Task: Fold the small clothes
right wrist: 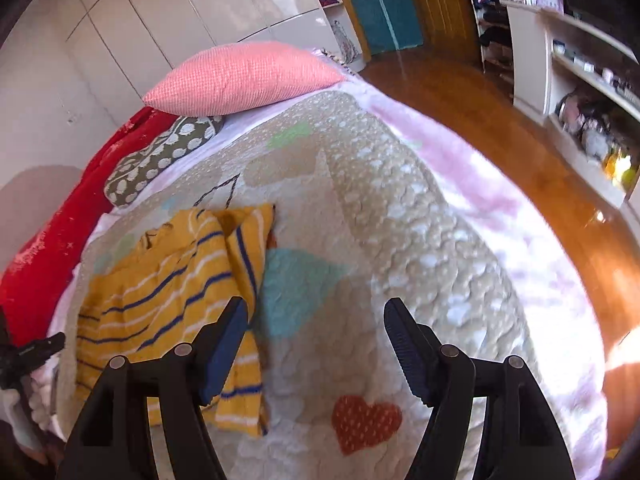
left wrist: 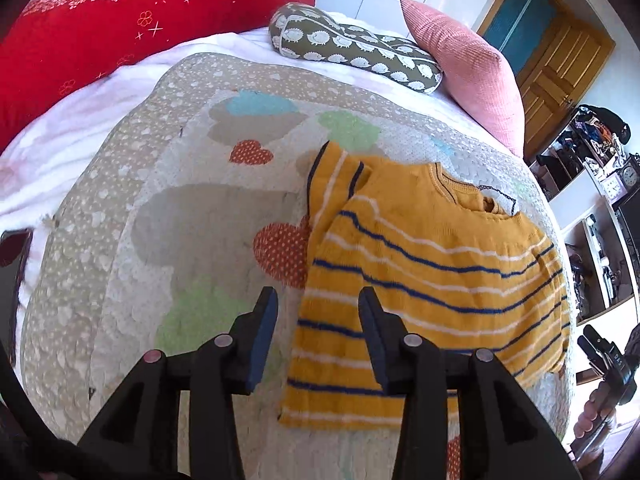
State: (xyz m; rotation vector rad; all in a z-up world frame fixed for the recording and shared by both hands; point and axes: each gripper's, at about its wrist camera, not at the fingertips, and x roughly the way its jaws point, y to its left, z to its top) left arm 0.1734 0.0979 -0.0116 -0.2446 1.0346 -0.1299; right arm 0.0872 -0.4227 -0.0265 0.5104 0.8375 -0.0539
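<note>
A small yellow knit sweater with blue and white stripes lies on a patchwork quilt, both sleeves folded in over its body. It also shows in the right wrist view. My left gripper is open and empty, hovering over the sweater's lower left edge. My right gripper is open and empty, above the quilt just right of the sweater's right edge. The right gripper also shows at the right rim of the left wrist view.
A red pillow, a green bolster with white animals and a pink cushion lie at the head of the bed. Wooden floor, shelves and a wooden door lie beyond the bed's right side.
</note>
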